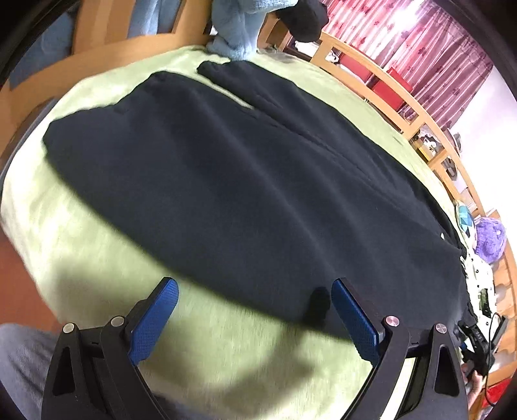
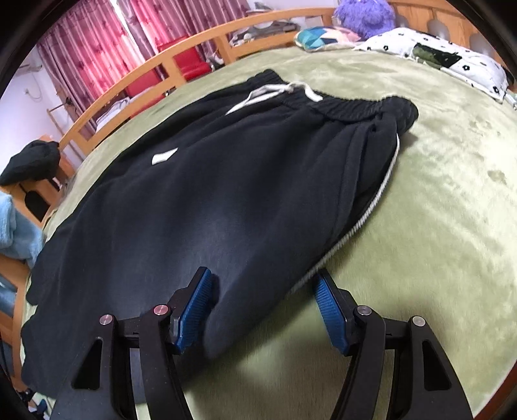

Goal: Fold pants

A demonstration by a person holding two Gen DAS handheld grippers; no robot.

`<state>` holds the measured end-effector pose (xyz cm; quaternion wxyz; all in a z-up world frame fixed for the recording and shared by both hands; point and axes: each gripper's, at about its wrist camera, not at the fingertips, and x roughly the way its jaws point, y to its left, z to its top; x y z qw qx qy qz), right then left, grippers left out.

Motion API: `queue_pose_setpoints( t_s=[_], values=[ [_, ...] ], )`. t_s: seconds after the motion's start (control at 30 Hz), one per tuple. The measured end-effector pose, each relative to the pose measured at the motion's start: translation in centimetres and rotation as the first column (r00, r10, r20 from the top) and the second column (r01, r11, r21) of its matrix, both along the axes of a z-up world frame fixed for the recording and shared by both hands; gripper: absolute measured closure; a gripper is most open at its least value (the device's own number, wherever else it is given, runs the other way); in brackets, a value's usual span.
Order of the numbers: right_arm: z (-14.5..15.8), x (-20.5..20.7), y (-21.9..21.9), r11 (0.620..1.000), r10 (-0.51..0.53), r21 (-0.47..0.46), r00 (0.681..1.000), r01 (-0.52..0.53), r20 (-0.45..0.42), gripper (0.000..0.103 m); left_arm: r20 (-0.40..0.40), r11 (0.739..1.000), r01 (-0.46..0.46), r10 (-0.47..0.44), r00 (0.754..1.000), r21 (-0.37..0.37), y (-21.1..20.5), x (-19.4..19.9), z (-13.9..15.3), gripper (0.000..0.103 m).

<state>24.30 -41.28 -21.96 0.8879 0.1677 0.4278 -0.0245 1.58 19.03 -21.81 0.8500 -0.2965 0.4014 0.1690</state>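
Note:
Black sweatpants [image 1: 245, 181] lie spread flat on a green blanket [image 1: 226, 349], legs pointing away to the far left. In the right wrist view the pants [image 2: 210, 200] show the elastic waistband with a white drawstring [image 2: 278, 92], a white label and white side piping. My left gripper [image 1: 255, 290] is open and empty, just above the near edge of the pant leg. My right gripper [image 2: 263, 286] is open, its jaws straddling the near side edge of the pants below the hip, holding nothing.
A wooden bed rail [image 1: 404, 106] runs along the far side, with red curtains [image 2: 97, 48] behind. A light blue fleece [image 1: 239, 29] and a black garment [image 1: 305, 19] hang at the foot end. A patterned pillow [image 2: 433, 58] and purple plush [image 2: 365, 14] lie at the head.

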Motion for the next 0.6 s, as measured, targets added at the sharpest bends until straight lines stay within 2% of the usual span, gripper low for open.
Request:
queue_pose_setpoints(
  t_s=[0.13, 0.17, 0.2, 0.23, 0.27, 0.3, 0.33, 0.37, 0.4, 0.5, 0.6],
  values=[
    [-0.1, 2.0, -0.1, 1.000, -0.006, -0.014, 1.000, 0.006, -0.009, 0.038, 0.033, 0.996, -0.066, 0.068, 0.997, -0.052, 1.7, 1.8, -0.4, 0.007],
    [-0.1, 2.6, -0.3, 1.000, -0.006, -0.009, 1.000, 0.006, -0.010, 0.041, 0.044, 0.995, -0.079, 0.082, 0.996, -0.065, 2.1, 1.9, -0.4, 0.007],
    [-0.1, 3.0, -0.4, 1.000, -0.014, -0.003, 1.000, 0.014, -0.007, 0.058, 0.059, 0.993, -0.093, 0.098, 0.993, -0.079, 2.6, 2.0, -0.4, 0.009],
    [-0.1, 3.1, -0.7, 0.999, -0.035, -0.002, 0.999, 0.035, -0.003, 0.070, 0.064, 0.991, -0.109, 0.114, 0.991, -0.082, 3.0, 2.2, -0.4, 0.013],
    [0.0, 3.3, -1.0, 0.999, -0.052, -0.009, 0.999, 0.052, 0.001, 0.084, 0.058, 0.990, -0.118, 0.123, 0.991, -0.077, 3.2, 2.4, -0.3, 0.029],
    [0.0, 3.2, -1.3, 0.999, -0.050, -0.004, 0.999, 0.050, 0.006, 0.087, 0.049, 0.989, -0.129, 0.132, 0.990, -0.067, 3.5, 2.5, -0.4, 0.044],
    [-0.1, 3.1, -1.6, 0.999, -0.046, 0.020, 0.999, 0.046, 0.009, 0.088, 0.038, 0.989, -0.135, 0.137, 0.990, -0.057, 3.8, 2.5, -0.4, 0.053],
    [-0.2, 2.7, -2.2, 0.996, -0.063, 0.057, 0.998, 0.062, 0.010, 0.090, 0.029, 0.989, -0.136, 0.138, 0.990, -0.053, 4.2, 2.2, -0.5, 0.076],
    [-0.3, 2.3, -2.8, 0.992, -0.080, 0.097, 0.997, 0.079, 0.009, 0.091, 0.022, 0.988, -0.142, 0.144, 0.989, -0.053, 4.8, 2.0, -0.5, 0.091],
    [0.1, 0.8, -3.7, 0.987, -0.103, 0.124, 0.995, 0.101, 0.011, 0.092, 0.053, 0.983, -0.120, 0.129, 0.990, -0.142, 6.0, 0.6, -0.7, 0.093],
    [1.6, -1.3, -3.6, 0.992, -0.100, 0.079, 0.994, 0.097, 0.032, 0.093, 0.069, 0.986, -0.100, 0.110, 0.992, -0.133, 5.8, -0.8, 0.0, 0.093]
  ],
)
